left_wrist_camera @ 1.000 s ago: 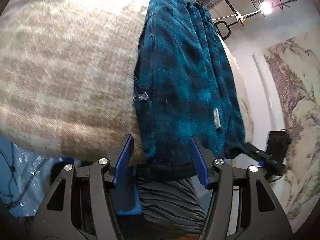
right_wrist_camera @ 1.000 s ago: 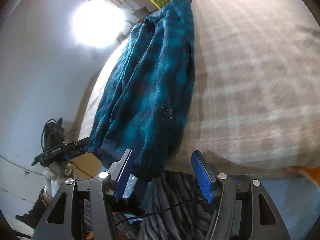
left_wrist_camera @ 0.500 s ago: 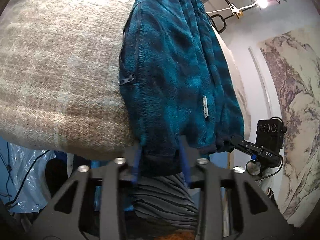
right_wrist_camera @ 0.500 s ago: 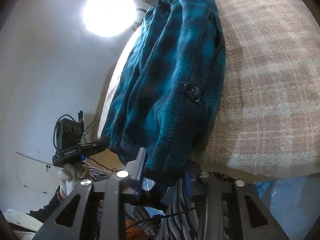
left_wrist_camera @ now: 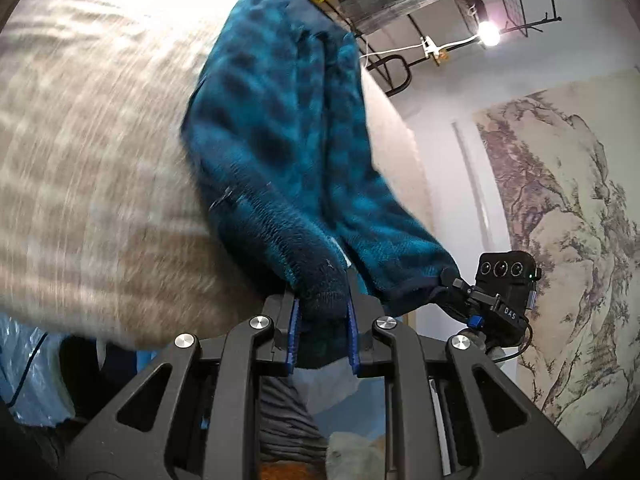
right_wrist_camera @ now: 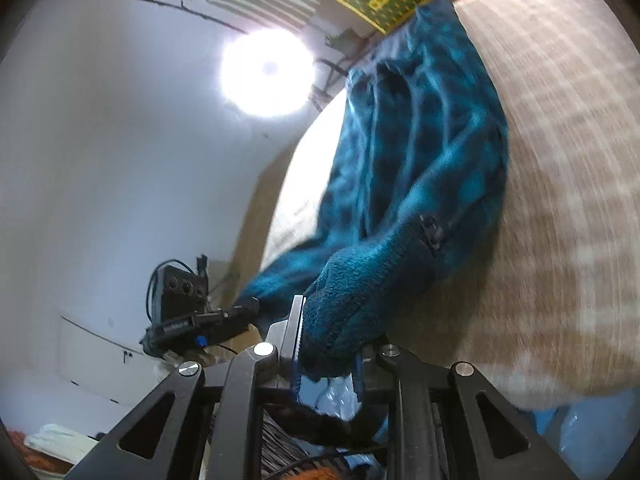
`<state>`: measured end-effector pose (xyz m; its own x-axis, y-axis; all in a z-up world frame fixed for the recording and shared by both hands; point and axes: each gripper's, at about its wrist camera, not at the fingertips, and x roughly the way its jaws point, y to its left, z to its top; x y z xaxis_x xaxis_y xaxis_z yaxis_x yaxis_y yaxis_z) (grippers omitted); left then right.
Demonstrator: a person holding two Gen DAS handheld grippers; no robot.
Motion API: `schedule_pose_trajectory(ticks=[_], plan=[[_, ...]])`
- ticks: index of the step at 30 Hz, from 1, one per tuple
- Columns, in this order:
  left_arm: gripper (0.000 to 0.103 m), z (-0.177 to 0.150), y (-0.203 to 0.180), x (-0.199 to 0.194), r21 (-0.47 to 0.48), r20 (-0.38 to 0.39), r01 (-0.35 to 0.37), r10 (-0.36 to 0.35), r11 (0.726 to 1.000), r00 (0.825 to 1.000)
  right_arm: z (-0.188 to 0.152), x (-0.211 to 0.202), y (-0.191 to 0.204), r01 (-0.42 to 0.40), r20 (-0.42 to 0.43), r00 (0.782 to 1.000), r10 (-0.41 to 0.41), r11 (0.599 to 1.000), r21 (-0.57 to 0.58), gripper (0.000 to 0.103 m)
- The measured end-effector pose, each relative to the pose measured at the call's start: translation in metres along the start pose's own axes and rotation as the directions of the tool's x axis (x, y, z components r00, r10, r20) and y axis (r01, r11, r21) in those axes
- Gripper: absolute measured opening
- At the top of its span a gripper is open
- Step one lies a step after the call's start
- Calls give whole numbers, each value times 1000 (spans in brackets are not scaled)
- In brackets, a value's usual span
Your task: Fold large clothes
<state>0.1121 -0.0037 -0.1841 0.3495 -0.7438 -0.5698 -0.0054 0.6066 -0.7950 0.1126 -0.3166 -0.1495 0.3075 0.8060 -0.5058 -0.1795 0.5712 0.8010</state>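
You are gripping the near hem of the teal plaid fleece jacket (left_wrist_camera: 280, 136) in both tools: left tool (left_wrist_camera: 322, 334), right tool (right_wrist_camera: 328, 354), jaws just closing. It is stretching lengthwise away across the beige plaid bed (left_wrist_camera: 92, 168).

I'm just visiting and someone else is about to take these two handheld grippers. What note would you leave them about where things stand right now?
Left gripper: jaws have just closed, clamped on the near hem of the teal fleece jacket.
Right gripper: the same, jaws just closed on the hem's other corner.
Jacket: lies lengthwise on the beige plaid blanket, near end lifted off it.
Done: both corners gripped.
Left: probably carry the hem toward the far end to fold the jacket, then release and smooth it.
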Motion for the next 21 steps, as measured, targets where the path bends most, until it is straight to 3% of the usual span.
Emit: schedule_pose_trajectory(ticks=[9, 21], plan=[[17, 70, -11, 8, 9, 87, 4, -5, 1000, 996, 66, -2, -3, 27, 83, 996, -28, 1000, 10, 16], [16, 158, 14, 57, -62, 129, -70, 77, 996, 989, 162, 46, -40, 143, 72, 986, -148, 987, 74, 16]])
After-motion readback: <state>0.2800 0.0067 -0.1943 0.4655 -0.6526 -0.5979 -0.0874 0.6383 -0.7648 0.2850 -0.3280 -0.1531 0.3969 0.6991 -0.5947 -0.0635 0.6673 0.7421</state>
